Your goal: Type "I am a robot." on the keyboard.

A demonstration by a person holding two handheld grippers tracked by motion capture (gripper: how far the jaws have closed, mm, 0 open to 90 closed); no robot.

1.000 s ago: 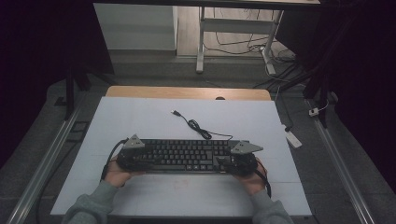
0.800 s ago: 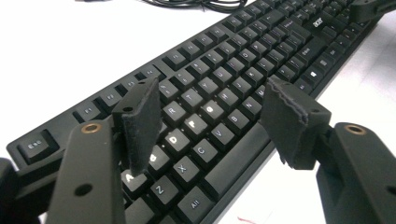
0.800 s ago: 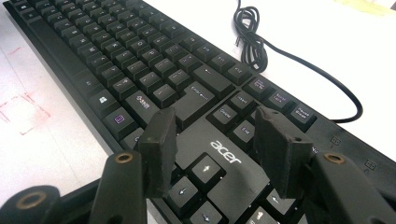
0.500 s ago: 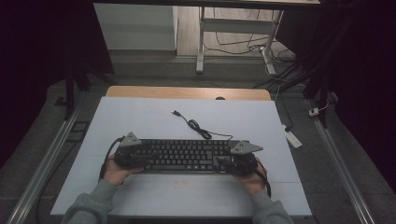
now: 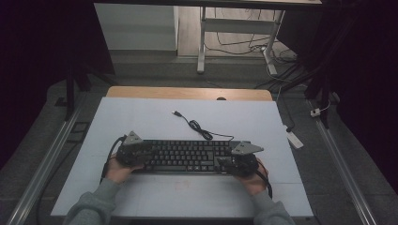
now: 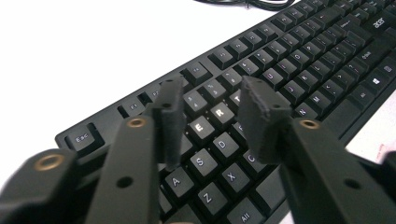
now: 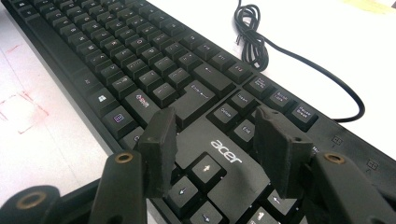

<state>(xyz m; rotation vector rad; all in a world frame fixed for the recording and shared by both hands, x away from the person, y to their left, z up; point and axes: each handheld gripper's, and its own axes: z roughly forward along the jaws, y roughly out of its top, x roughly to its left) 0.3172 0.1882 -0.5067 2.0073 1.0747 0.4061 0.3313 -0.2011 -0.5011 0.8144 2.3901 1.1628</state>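
L tool (image 6: 210,114) jaws have just narrowed over keyboard (image 5: 187,156), nothing gripped; R tool (image 7: 215,140) open, unmoved. Typing step prob; next needs L tip onto one key.

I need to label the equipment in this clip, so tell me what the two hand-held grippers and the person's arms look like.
Both the left gripper and the right gripper are black, each topped by a grey three-cornered plate. Each carries two flat black jaws with brass-coloured rivets and rough dark foam pads. A black cable trails back from the left gripper, another from the right. The person wears grey long sleeves.
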